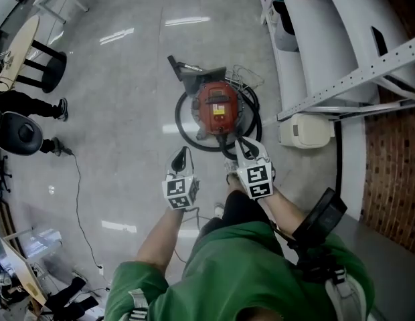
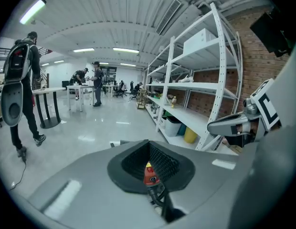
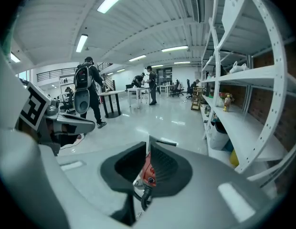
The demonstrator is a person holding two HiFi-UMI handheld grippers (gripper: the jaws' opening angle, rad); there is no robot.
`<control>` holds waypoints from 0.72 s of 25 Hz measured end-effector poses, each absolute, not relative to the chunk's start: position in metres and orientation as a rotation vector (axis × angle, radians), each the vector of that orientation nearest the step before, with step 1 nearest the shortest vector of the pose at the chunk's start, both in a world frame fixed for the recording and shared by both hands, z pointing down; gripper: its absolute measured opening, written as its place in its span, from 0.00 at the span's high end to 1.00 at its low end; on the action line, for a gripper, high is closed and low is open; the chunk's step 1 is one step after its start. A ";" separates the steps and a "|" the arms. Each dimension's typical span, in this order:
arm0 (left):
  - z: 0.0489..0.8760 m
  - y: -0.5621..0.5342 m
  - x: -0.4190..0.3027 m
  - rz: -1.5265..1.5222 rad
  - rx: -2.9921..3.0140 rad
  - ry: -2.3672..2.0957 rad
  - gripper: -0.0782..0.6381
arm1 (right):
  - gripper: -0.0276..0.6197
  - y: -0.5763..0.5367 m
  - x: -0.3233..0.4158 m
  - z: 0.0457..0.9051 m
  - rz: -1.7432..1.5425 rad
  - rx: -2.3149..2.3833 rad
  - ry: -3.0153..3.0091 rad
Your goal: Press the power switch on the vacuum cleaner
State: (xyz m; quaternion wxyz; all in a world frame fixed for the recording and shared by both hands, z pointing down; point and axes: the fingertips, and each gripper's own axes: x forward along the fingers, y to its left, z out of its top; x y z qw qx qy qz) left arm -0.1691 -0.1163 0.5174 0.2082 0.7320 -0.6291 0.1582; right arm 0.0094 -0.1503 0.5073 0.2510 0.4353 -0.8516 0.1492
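Observation:
A red canister vacuum cleaner (image 1: pixel 217 105) stands on the grey floor, with its black hose (image 1: pixel 184 129) looped around it. Its power switch is too small to pick out. My left gripper (image 1: pixel 183 158) hovers above the floor just short of the vacuum's near left side, shut and holding nothing. My right gripper (image 1: pixel 242 146) is over the hose at the vacuum's near right edge, also shut and holding nothing. Each gripper view shows the red vacuum (image 2: pixel 149 175) (image 3: pixel 148 172) through a thin slit under the closed jaws of the left gripper (image 2: pixel 149 149) and right gripper (image 3: pixel 149 149).
White shelving (image 1: pixel 314 39) runs along the right with a white bin (image 1: pixel 302 131) under it, close to the vacuum. A black stool (image 1: pixel 43 62), a standing person (image 1: pixel 20 132) and a floor cable (image 1: pixel 77 192) are at the left.

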 end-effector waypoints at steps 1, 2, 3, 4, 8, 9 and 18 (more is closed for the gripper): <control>0.508 -0.113 -0.169 0.427 2.055 -1.756 0.88 | 0.91 -0.147 0.011 0.494 0.393 1.207 -2.330; 0.499 -0.112 -0.168 0.409 2.072 -1.763 0.88 | 0.92 -0.145 0.012 0.483 0.374 1.227 -2.342; 0.491 -0.111 -0.168 0.388 2.089 -1.773 0.88 | 0.93 -0.142 0.013 0.473 0.352 1.239 -2.356; 0.482 -0.109 -0.168 0.369 2.104 -1.784 0.88 | 0.94 -0.138 0.014 0.463 0.331 1.249 -2.369; 0.451 -0.089 -0.167 0.326 2.151 -1.818 0.88 | 0.95 -0.116 0.019 0.425 0.277 1.288 -2.412; 0.444 -0.083 -0.168 0.316 2.158 -1.828 0.88 | 0.95 -0.110 0.020 0.416 0.258 1.296 -2.421; 0.399 -0.019 -0.185 0.204 2.214 -1.896 0.88 | 0.95 -0.046 0.030 0.359 0.114 1.367 -2.477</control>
